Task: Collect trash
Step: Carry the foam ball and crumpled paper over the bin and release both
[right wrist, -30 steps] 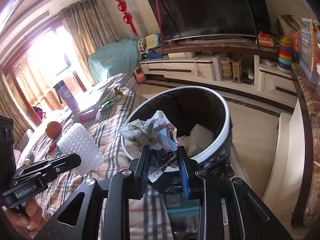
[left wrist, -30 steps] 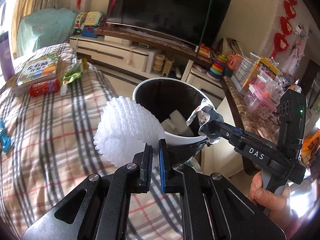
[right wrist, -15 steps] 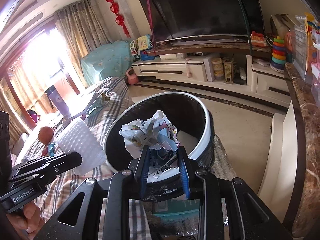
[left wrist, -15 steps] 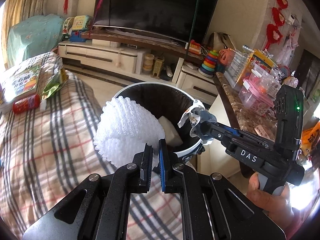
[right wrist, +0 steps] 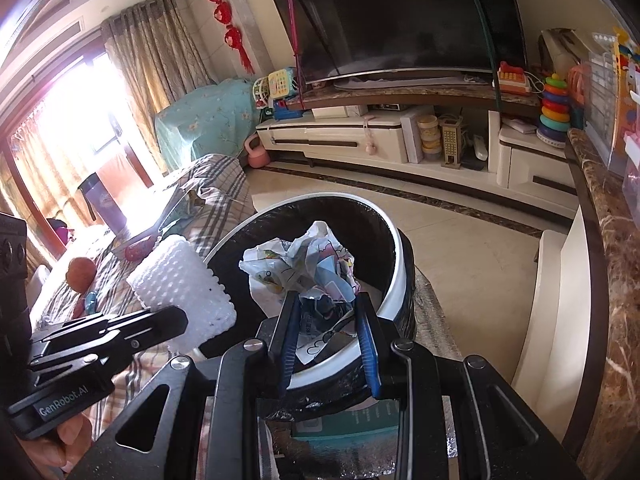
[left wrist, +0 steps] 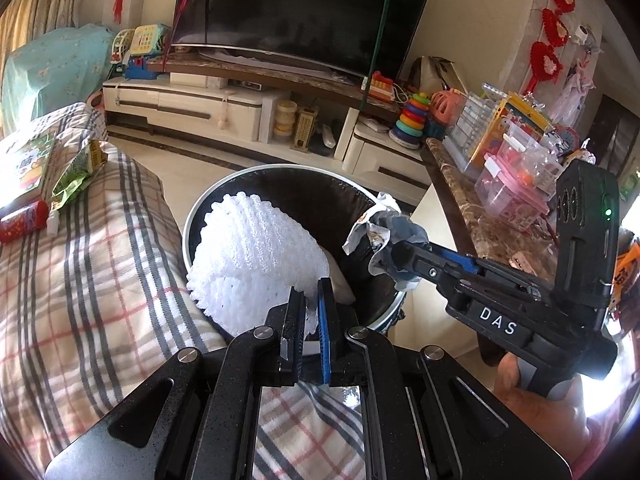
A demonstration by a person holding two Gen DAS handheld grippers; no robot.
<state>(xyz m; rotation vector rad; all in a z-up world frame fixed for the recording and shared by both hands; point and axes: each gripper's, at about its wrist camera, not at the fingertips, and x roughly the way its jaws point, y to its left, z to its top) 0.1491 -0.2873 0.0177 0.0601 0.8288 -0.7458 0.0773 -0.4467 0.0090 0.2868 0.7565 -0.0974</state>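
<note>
Living room: plaid-covered bed (left wrist: 80, 280), TV (left wrist: 304, 12) on a low cabinet (left wrist: 192, 100), marble counter (right wrist: 612, 280) at right. Black bin (left wrist: 224, 208) with white rim stands off the bed's edge. Grippers read "DAS" and "GenRobot.AI".

Left gripper (left wrist: 311, 308) is pinched narrow on a white foam net (left wrist: 256, 256), right gripper (right wrist: 328, 320) clamps crumpled paper (right wrist: 304, 264). Both now hang over the bin mouth, where a second ago the net sat over the bed beside the rim.
</note>
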